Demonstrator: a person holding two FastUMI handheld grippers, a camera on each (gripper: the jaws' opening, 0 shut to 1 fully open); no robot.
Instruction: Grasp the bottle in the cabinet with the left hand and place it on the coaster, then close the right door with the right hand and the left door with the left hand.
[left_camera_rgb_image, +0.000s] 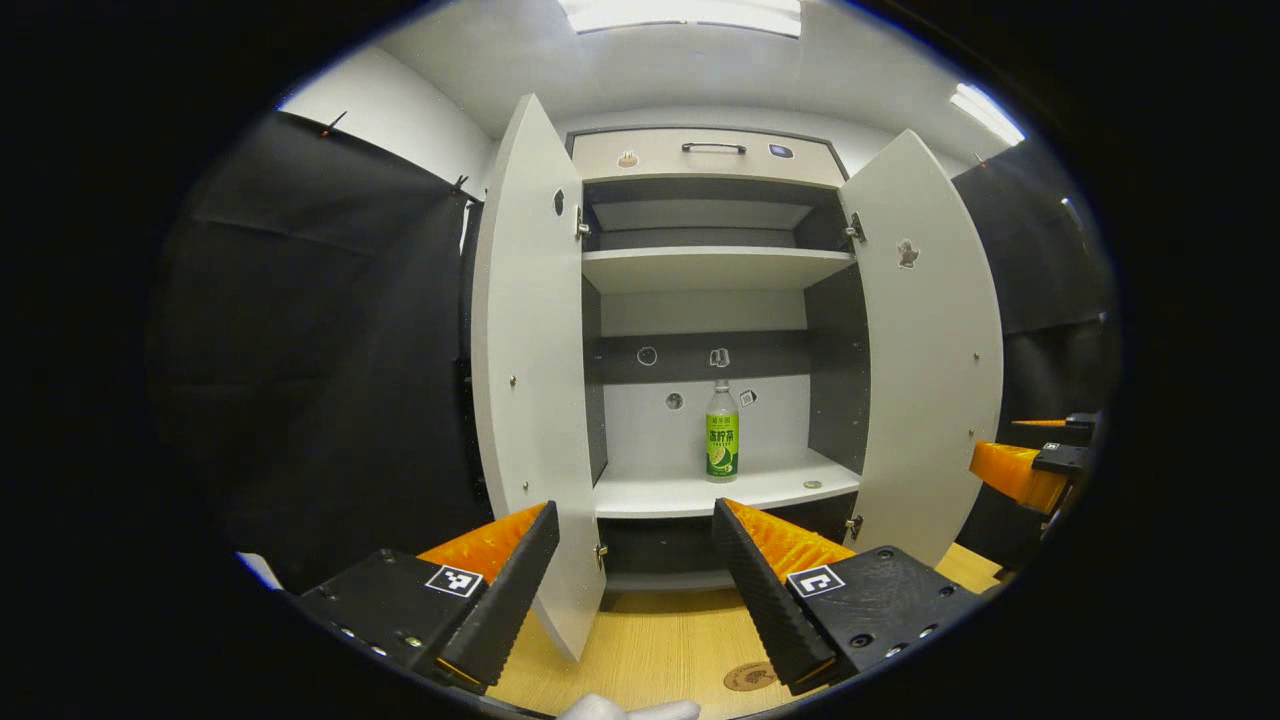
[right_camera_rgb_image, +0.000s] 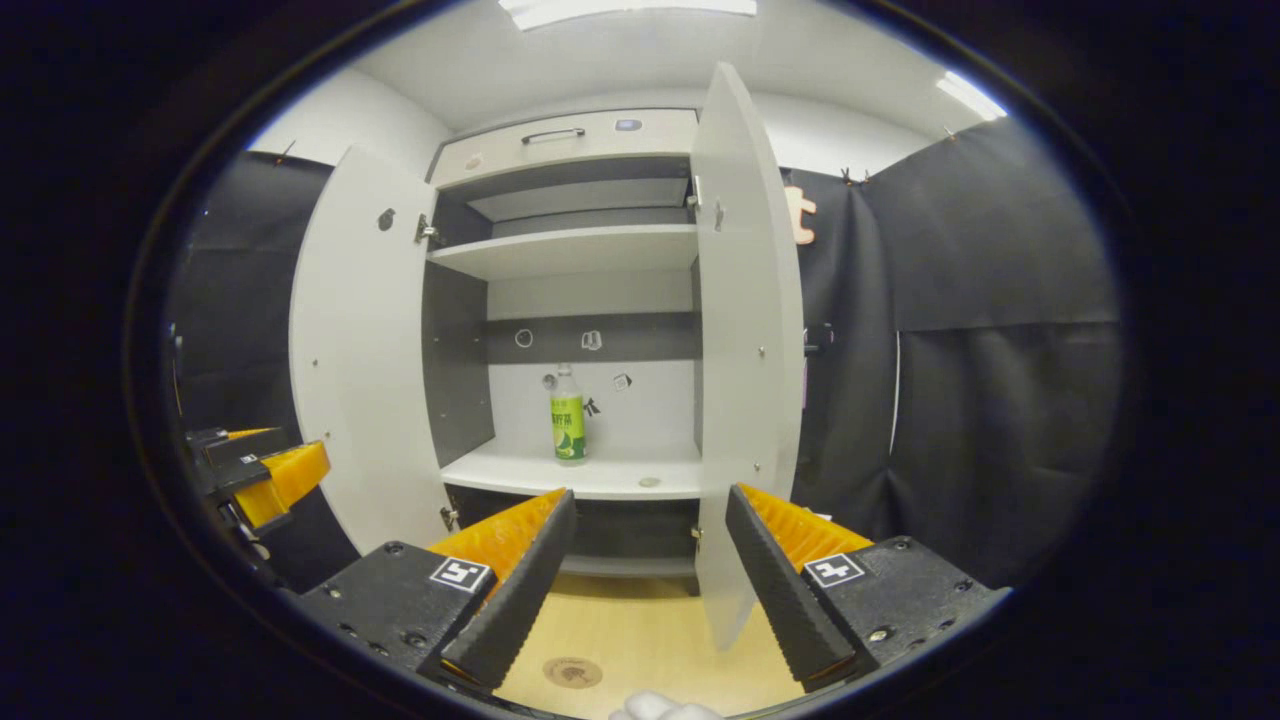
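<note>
A green-labelled bottle (left_camera_rgb_image: 722, 432) (right_camera_rgb_image: 568, 415) stands upright on the lower shelf (left_camera_rgb_image: 690, 492) of a white cabinet with both doors swung open. My left gripper (left_camera_rgb_image: 635, 510) hovers open in front of the cabinet, well short of the bottle, with nothing between its fingers. Below it, a round brown coaster (left_camera_rgb_image: 750, 677) (right_camera_rgb_image: 572, 672) lies on the wooden table. In the left gripper view the left door (left_camera_rgb_image: 530, 380) is near my left finger and the right door (left_camera_rgb_image: 925, 350) stands farther right. My right gripper (right_camera_rgb_image: 650, 495) is open and empty beside the right door (right_camera_rgb_image: 745, 350).
An upper shelf (left_camera_rgb_image: 715, 265) and a drawer with a dark handle (left_camera_rgb_image: 713, 148) sit above the bottle. A small round disc (left_camera_rgb_image: 812, 485) lies on the lower shelf. Black cloth walls flank the cabinet. A bit of white glove (left_camera_rgb_image: 630, 710) shows at the bottom edge.
</note>
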